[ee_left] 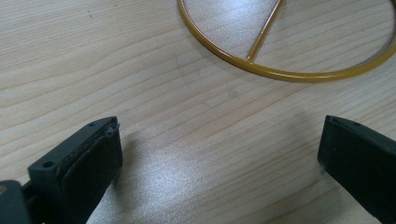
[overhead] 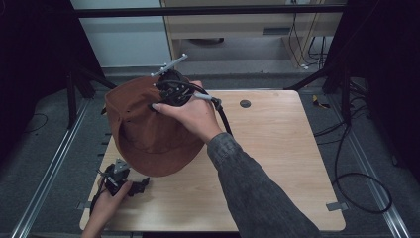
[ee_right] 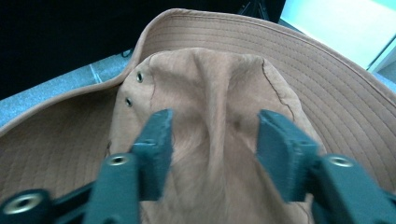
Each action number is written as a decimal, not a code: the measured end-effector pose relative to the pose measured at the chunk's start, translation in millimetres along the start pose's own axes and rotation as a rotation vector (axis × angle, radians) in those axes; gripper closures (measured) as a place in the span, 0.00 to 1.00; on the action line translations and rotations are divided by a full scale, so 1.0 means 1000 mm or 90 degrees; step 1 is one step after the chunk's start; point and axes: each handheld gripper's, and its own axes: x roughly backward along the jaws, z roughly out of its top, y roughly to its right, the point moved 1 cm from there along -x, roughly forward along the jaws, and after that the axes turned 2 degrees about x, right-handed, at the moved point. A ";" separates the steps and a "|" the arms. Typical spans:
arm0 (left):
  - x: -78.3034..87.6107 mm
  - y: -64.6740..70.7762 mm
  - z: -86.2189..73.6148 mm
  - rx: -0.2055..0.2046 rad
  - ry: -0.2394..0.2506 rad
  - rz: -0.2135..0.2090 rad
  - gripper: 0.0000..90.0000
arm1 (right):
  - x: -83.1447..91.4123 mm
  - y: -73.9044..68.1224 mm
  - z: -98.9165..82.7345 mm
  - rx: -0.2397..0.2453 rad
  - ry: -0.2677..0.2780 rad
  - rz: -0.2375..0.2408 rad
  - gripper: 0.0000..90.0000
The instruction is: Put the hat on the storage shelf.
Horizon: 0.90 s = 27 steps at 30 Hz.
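Nearest to us, at the desk's (overhead: 277,163) near left corner, our left hand (overhead: 106,206) holds the left gripper (overhead: 141,186) low over the wood. From the left gripper view, its two black jaws stand wide apart with only bare wood grain between them. Just beyond them lies a yellow wire ring (ee_left: 289,72) with a straight spoke across it, flat on the desk.

Farther back, a brown bucket hat (overhead: 143,129) covers the far left part of the desk, its brim reaching past the left edge. Our right hand (overhead: 190,116), in a grey sleeve (overhead: 257,193), rests on top of the hat and holds the right gripper (overhead: 171,91) against the crown, near the far edge.

From the right gripper view, the right gripper (ee_right: 212,140) has its jaws partly spread on either side of a soft fold of the hat's crown (ee_right: 210,93). The fabric bunches up between the pads (ee_right: 161,144), which sit beside it without squeezing it. Two small metal eyelets (ee_right: 139,77) show on the crown's side, and the stitched brim (ee_right: 336,84) curves around behind.
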 end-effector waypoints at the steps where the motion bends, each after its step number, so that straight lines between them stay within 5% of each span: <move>1: 0.000 0.000 0.000 0.001 0.000 0.000 0.00 | 0.000 0.000 0.000 0.000 0.000 0.000 0.46; 7: 0.000 0.000 0.000 0.002 0.001 0.001 0.00 | 0.021 -0.004 -0.006 0.006 0.013 -0.014 0.24; 14: 0.000 0.000 0.000 0.000 0.000 0.000 0.00 | 0.054 0.003 -0.022 0.002 0.044 -0.038 0.14; 24: 0.000 0.000 0.000 0.000 0.003 0.000 0.00 | 0.120 0.023 -0.083 -0.006 0.081 -0.077 0.08; 27: 0.000 0.000 0.000 0.003 0.003 -0.001 0.00 | 0.145 0.030 -0.120 -0.023 0.094 -0.105 0.11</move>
